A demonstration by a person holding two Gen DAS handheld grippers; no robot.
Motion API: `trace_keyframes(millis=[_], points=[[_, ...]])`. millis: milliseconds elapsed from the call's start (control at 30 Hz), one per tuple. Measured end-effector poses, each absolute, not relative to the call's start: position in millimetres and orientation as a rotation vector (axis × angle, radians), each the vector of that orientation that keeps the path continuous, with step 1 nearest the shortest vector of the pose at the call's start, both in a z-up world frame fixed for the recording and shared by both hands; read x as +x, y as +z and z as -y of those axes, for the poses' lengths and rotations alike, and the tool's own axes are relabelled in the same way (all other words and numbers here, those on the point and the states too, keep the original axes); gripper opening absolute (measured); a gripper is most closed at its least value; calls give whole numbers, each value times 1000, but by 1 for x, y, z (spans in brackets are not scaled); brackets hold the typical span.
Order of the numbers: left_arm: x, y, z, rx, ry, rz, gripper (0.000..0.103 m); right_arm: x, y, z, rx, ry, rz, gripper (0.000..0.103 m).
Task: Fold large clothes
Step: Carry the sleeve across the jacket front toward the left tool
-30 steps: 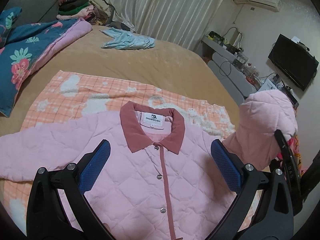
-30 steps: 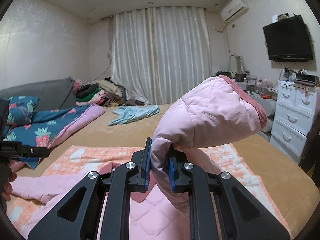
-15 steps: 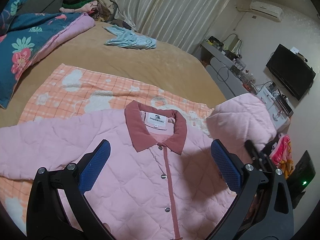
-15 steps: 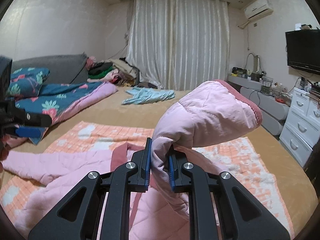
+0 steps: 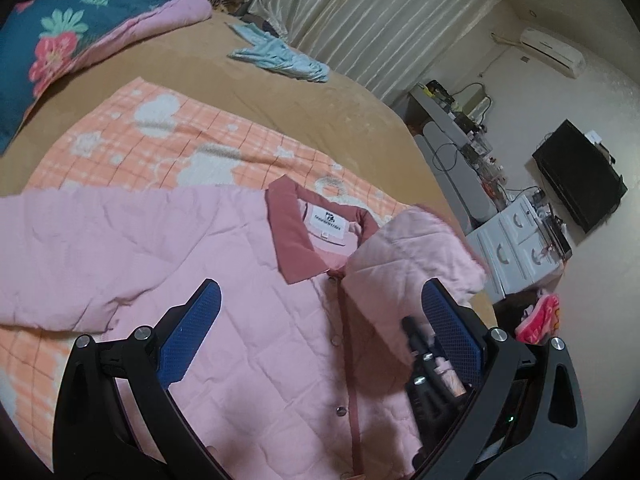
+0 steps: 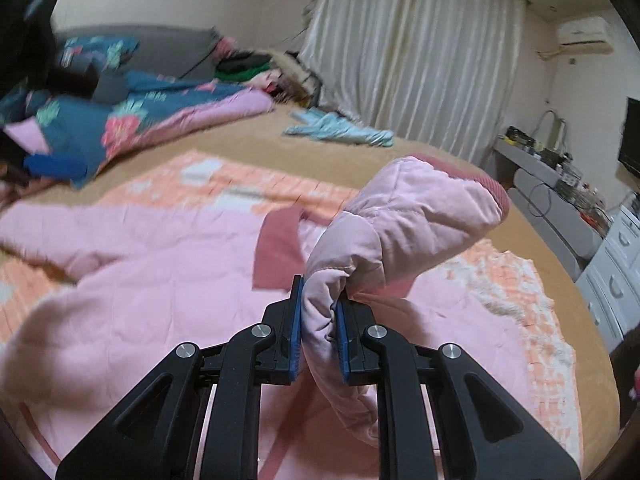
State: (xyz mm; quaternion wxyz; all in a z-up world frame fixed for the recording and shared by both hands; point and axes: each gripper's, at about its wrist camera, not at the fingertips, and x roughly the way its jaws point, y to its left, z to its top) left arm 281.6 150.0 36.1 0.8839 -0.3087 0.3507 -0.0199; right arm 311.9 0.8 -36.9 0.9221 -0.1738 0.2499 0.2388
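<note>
A pink quilted jacket with a dusty-red collar lies face up on an orange checked blanket on the bed. My right gripper is shut on the jacket's right sleeve and holds it raised over the jacket's chest; the sleeve also shows in the left wrist view. My left gripper is open and empty, hovering above the jacket's front. The jacket's other sleeve lies stretched out flat to the left.
A floral blue quilt lies at the bed's far left. A light blue garment lies near the curtains. White drawers, a cluttered desk and a TV stand beyond the bed's right edge.
My right gripper has carried the sleeve leftward, from beside the jacket to over its chest near the collar. My left gripper stays open above the front, its view swung left.
</note>
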Motion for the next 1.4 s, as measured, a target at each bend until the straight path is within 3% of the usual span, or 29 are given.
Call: trace_keyframes(millis=[400, 600, 667, 867, 1067, 1100, 1167, 1267, 1333, 1400], points=[[268, 2, -162, -738, -119, -713, 94, 292, -92, -44, -519, 614, -617, 17], [265, -23, -165, -792, -106, -755, 94, 288, -111, -53, -557, 634, -677, 26], [266, -36, -166, -834, -112, -776, 94, 286, -112, -53, -545, 664, -697, 46], [269, -69, -162, -907, -107, -852, 94, 277, -103, -43, -502, 710, -701, 67], [278, -101, -143, -920, -96, -938, 92, 287, -78, 9, -425, 641, -692, 73], [280, -102, -141, -915, -92, -942, 88, 291, -76, 20, -418, 603, -699, 73], [284, -104, -134, -876, -75, -950, 55, 300, -73, 42, -393, 545, -717, 73], [290, -97, -122, -755, -35, -953, 24, 314, -71, 76, -338, 469, -735, 73], [293, -86, -114, -660, -11, -942, 13, 324, -70, 99, -295, 410, -746, 73], [297, -67, -108, -576, -4, -909, 10, 336, -70, 119, -251, 360, -759, 73]])
